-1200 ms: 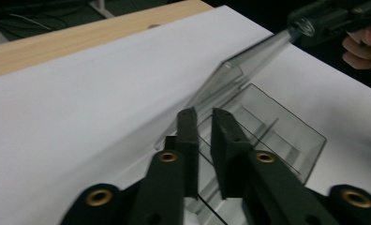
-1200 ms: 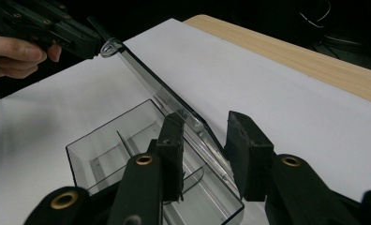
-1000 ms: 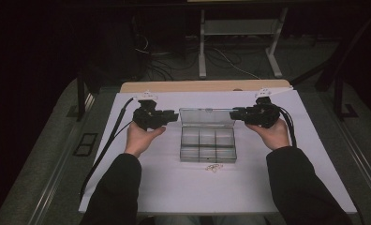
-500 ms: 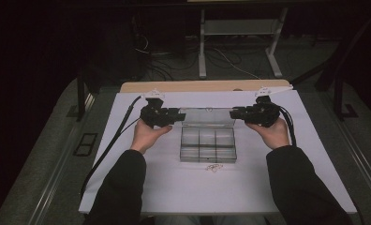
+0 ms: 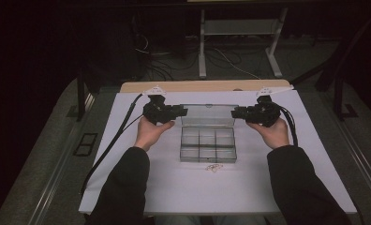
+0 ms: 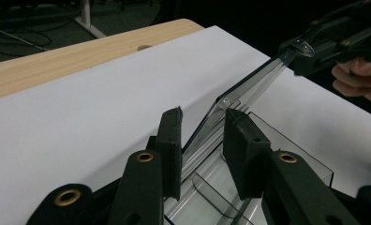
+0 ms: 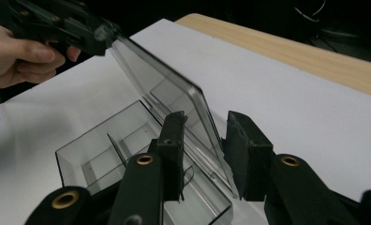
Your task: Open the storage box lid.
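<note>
Wooden table first, bare only along the far edge. Over nearly all of it, a white sheet. On the middle of that sheet, a clear compartment box, divided into two rows of small cells, open. Along its far side, hinged up and tilted, the lid, reaching from one gripper to the other. At the lid's left end, the left gripper, held in the left hand and pointing inward along the table: jaws just now drawn closer, the lid's edge between them, close against one pad and clear of the other in the left gripper view, so astride rather than pinching. At the lid's right end, the right gripper, in the right hand, pointing inward the opposite way: jaws likewise parted either side of the lid's corner, with a gap showing beside one pad in the right gripper view. Smallest of all, just in front of the box on the sheet, a few small pale loops, too small to tell more.
</note>
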Demonstrator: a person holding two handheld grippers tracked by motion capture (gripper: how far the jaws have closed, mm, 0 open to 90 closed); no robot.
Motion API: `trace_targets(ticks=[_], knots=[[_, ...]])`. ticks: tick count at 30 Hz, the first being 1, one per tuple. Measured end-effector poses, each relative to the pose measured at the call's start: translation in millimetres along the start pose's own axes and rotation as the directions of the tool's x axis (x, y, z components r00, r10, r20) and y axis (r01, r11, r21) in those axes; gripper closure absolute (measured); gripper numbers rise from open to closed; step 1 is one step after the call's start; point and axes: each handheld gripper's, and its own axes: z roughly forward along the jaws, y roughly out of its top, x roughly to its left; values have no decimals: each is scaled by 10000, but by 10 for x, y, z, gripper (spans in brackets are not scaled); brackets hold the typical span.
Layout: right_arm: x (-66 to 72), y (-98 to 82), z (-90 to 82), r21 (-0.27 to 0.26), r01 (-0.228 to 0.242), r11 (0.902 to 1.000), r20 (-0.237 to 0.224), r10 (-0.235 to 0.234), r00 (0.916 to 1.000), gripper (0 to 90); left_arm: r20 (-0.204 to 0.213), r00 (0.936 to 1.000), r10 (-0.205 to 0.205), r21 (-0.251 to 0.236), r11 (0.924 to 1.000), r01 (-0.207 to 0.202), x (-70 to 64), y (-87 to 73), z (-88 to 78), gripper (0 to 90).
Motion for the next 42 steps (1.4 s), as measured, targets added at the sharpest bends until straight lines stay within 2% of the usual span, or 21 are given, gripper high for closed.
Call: trace_targets(ticks=[3, 8, 10, 19, 25, 32, 36, 42], knots=[[-42, -61, 45, 135, -133, 9998, 16, 133, 9999, 675, -18, 10000, -94, -77, 9999, 94, 17, 3, 5, 676], [-124, -186, 127, 35, -388, 9992, -38, 388, 9992, 680, 3, 9999, -166, -259, 9995, 166, 52, 1, 29, 682], [-146, -221, 165, 79, -486, 9988, -76, 487, 9988, 680, 3, 9995, -314, -333, 9990, 314, 60, 1, 38, 682], [-211, -288, 319, 5, -524, 9986, -201, 524, 9984, 701, -14, 9993, -367, -589, 9976, 366, 110, -4, 77, 695], [-240, -299, 343, -41, -527, 9986, -256, 526, 9983, 721, -14, 9990, -457, -684, 9966, 455, 153, -17, 116, 697], [-269, -300, 351, -75, -565, 9984, -301, 563, 9980, 734, 13, 9977, -678, -524, 9963, 677, 187, -74, 211, 666], [-285, -306, 359, -105, -659, 9978, -339, 655, 9973, 737, 67, 9973, -735, -265, 9969, 737, 216, -116, 271, 640], [-309, -311, 379, -166, -734, 9972, -356, 728, 9967, 738, 71, 9962, -867, -217, 9960, 868, 250, -155, 324, 631]])
